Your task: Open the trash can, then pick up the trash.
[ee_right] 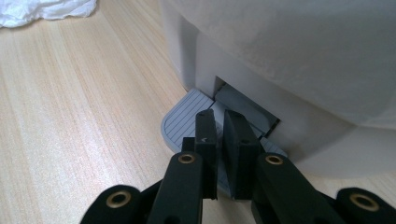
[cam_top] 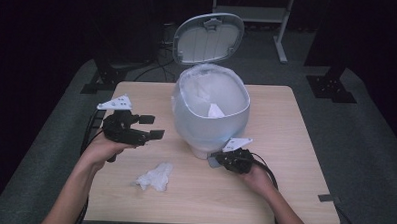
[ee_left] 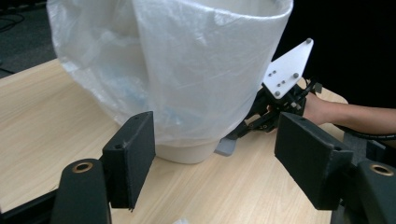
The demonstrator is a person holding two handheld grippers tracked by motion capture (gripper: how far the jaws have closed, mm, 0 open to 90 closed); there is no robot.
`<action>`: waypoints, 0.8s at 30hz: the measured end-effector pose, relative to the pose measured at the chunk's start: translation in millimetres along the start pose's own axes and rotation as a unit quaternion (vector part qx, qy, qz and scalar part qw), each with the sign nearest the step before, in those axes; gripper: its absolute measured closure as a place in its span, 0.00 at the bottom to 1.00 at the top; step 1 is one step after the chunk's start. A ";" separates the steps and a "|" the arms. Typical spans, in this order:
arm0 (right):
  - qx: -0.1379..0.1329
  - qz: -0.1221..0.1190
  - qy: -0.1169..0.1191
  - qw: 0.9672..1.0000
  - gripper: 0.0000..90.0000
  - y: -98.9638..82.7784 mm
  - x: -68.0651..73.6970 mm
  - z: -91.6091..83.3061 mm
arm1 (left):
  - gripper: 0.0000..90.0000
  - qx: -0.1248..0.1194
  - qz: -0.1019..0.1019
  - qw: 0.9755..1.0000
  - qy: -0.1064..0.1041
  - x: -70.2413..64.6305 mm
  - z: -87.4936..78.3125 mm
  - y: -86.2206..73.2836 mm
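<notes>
Right now your crumpled tissue (cam_top: pixel 155 176) lies on the table (cam_top: pixel 285 145) below and slightly to the right of your left gripper (cam_top: pixel 151 126), on the near side of it, with nothing between the two. It is a loose wad, longer along a slant running from near-left to far-right, so a downward reach with the jaws across that slant looks the natural approach. Your left gripper hangs above the table with its jaws wide and nothing between them. The left hand is clearly the nearer one; your right gripper (ee_right: pixel 222 140) sits low at the pedal (ee_right: pixel 187 116) of the bin (cam_top: pixel 210 112), jaws closed together and resting on it, and the lid (cam_top: pixel 208 38) stands open. In the left gripper view the tissue is cut off at the bottom edge, so you cannot judge its height from there. A white scrap (cam_top: pixel 215 111) inside the liner is hard to identify.
</notes>
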State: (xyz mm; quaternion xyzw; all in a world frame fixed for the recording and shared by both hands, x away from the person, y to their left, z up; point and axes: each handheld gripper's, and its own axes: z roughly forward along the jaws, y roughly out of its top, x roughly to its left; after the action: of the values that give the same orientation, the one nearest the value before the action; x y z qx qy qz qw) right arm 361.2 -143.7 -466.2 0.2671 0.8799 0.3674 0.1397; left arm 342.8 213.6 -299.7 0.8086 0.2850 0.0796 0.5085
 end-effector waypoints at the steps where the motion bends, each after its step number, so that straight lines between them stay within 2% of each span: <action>1: 0.000 -0.001 0.000 1.000 0.93 0.1 0.0 0.0 | 0.31 -0.001 -0.002 1.000 0.001 1.0 -0.6 -1.4; 7: 0.001 0.000 0.000 1.000 0.93 0.0 0.2 0.0 | 0.27 -0.001 -0.006 1.000 0.008 3.7 -2.5 -8.4; 11: 0.000 0.000 0.000 1.000 0.93 0.0 0.5 0.1 | 0.25 -0.003 -0.001 1.000 0.015 2.5 -5.1 -12.5; 15: 0.000 0.000 -0.002 1.000 0.93 0.0 0.8 0.1 | 0.23 0.002 0.011 0.999 0.031 -0.5 -6.5 -20.3; 24: 0.003 -0.001 -0.001 1.000 0.93 0.7 0.6 0.0 | 0.22 0.001 0.007 1.000 0.031 0.6 -5.5 -40.1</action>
State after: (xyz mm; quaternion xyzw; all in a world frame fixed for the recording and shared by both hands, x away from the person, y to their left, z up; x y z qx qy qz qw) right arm 361.0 -143.0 -465.7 0.2667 0.8812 0.3642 0.1403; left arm 325.7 231.0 -332.0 0.8081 0.2950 0.1074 0.4984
